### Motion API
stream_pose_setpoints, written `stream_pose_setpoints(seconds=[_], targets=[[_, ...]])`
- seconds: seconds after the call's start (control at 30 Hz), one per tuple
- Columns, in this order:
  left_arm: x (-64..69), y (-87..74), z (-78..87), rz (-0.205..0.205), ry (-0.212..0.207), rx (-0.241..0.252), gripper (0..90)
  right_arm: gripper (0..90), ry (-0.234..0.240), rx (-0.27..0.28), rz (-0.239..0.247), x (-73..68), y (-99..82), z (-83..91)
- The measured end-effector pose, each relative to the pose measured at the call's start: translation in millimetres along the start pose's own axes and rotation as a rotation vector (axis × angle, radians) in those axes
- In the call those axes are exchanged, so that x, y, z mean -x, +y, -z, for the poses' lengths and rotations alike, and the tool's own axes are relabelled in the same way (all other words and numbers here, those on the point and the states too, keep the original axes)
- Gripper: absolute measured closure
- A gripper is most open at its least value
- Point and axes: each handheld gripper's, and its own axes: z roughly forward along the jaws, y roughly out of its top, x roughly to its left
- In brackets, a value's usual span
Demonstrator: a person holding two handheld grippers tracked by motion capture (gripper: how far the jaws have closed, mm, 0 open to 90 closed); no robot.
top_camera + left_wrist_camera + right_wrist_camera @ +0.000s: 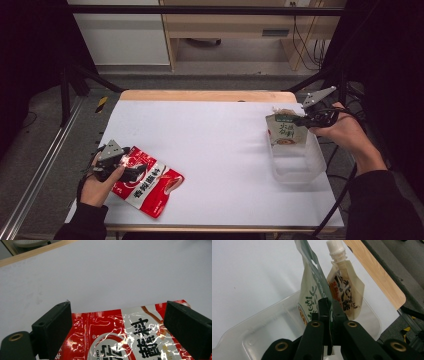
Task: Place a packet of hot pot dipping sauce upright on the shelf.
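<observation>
A clear plastic tub (pixel 295 165) sits at the right edge of the white table (pixel 215 145), and a pale spouted pouch with a white cap (pixel 345 290) stands in it, probably leaning on the far wall. The right gripper (pixel 303 120) has its jaws clamped on the edge of a flat green-and-cream sachet (pixel 312 282), hanging over the tub. At the near left, the left gripper (pixel 117 327) hovers with jaws spread wide over a glossy red-and-white packet (pixel 147 182) lying flat.
</observation>
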Motion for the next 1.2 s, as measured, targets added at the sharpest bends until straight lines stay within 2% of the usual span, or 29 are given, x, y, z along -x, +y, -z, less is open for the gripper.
stream_pose_setpoints(seconds=[0.33,0.6,0.67,1.03,1.2], targets=[[0.7,-0.2,-0.9,-0.005,-0.004,-0.006,8.4,89.1,-0.01,-0.017,-0.06,9.3,-10.7,-0.9],[-1.2,-1.1,-0.3,-0.002,-0.002,-0.006,8.4,84.8,-0.03,-0.054,-0.109,17.5,-22.7,-1.2],[-1.0,-1.0,-0.5,-0.003,-0.003,-0.007,8.4,83.5,-0.035,-0.048,-0.125,18.1,-24.4,-1.3],[-1.6,-1.0,0.4,-0.003,0.0,-0.003,8.4,78.5,-0.03,-0.042,-0.142,16.4,-26.8,-0.3],[-1.3,-1.1,0.0,-0.005,-0.001,-0.005,8.4,73.2,-0.027,-0.034,-0.156,13.9,-27.1,0.1]])
